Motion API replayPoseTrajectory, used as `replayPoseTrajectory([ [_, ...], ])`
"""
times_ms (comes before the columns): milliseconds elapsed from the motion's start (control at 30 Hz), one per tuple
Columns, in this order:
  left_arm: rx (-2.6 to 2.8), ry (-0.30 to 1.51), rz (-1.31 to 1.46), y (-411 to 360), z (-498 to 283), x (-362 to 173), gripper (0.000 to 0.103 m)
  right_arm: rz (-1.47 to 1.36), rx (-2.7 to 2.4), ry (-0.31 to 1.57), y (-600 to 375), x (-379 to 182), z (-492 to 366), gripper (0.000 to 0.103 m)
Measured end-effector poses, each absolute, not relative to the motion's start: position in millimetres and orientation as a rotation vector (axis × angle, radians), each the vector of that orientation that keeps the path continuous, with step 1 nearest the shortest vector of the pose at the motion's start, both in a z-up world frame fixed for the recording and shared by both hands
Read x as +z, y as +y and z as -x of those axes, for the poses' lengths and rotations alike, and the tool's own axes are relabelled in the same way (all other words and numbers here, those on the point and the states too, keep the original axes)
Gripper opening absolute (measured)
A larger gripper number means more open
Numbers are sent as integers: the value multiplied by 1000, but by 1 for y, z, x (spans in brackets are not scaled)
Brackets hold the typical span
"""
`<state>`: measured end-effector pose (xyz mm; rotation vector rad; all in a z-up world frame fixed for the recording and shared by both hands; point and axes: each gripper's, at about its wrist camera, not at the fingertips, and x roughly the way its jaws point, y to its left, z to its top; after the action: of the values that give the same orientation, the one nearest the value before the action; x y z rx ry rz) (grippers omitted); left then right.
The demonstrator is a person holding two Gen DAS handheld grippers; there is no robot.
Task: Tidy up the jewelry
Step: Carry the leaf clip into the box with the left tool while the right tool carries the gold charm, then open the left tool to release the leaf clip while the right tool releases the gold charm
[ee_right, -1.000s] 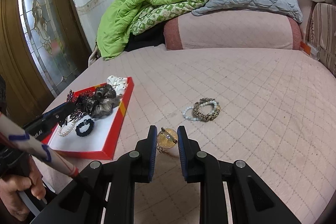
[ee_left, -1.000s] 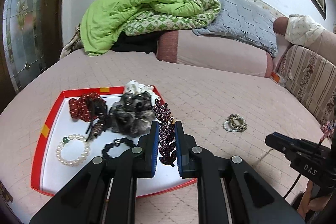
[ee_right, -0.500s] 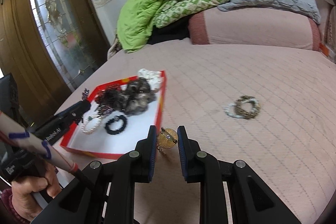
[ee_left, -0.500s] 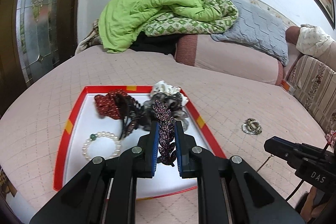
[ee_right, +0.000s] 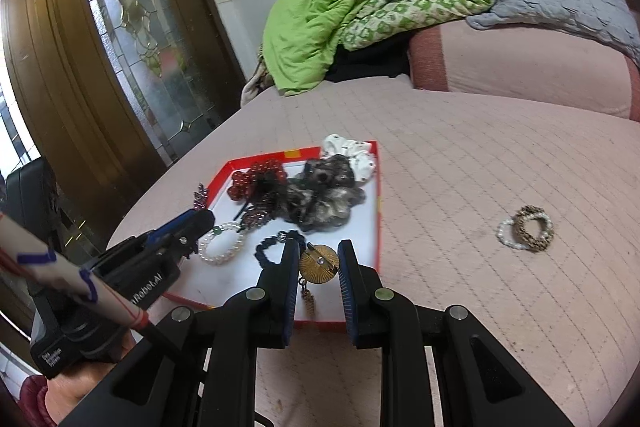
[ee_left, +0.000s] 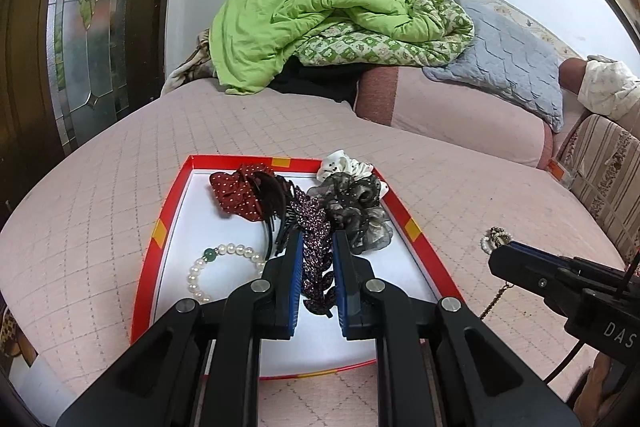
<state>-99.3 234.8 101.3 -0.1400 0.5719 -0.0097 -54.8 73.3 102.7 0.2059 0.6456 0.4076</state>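
Observation:
My left gripper (ee_left: 316, 247) is shut on a purple leaf-shaped hair clip (ee_left: 314, 251) and holds it above the red-rimmed white tray (ee_left: 160, 231). The tray holds a pearl bracelet (ee_left: 216, 267), a red dotted scrunchie (ee_left: 236, 193), a grey scrunchie (ee_left: 356, 203), a white scrunchie (ee_left: 344, 165) and a black beaded bracelet (ee_right: 272, 247). My right gripper (ee_right: 318, 261) is shut on a round gold brooch (ee_right: 318, 265) with a dangling chain, above the tray's near right corner (ee_right: 374, 259). A pearl and brown bracelet pair (ee_right: 526, 233) lies on the bed, right of the tray.
The tray sits on a pink quilted bed (ee_left: 100, 187). A green blanket (ee_left: 304, 15), a grey pillow (ee_left: 508, 63) and a pink bolster (ee_left: 460, 115) lie at the back. A glass-panelled wooden door (ee_right: 120, 39) stands to the left.
My left gripper has carried the hair clip leftward to over the tray's middle. My right gripper has carried the gold brooch left from the bare bed to over the tray's corner.

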Motion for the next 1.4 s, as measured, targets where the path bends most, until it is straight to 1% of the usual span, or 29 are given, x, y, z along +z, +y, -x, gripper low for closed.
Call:
replayPoseTrajectory([
  [800, 46, 637, 162, 259, 92, 84, 14, -214, 443, 708, 102, 87, 29, 21],
  [1400, 65, 750, 188, 265, 81, 60, 14, -222, 398, 814, 102, 53, 9, 22],
])
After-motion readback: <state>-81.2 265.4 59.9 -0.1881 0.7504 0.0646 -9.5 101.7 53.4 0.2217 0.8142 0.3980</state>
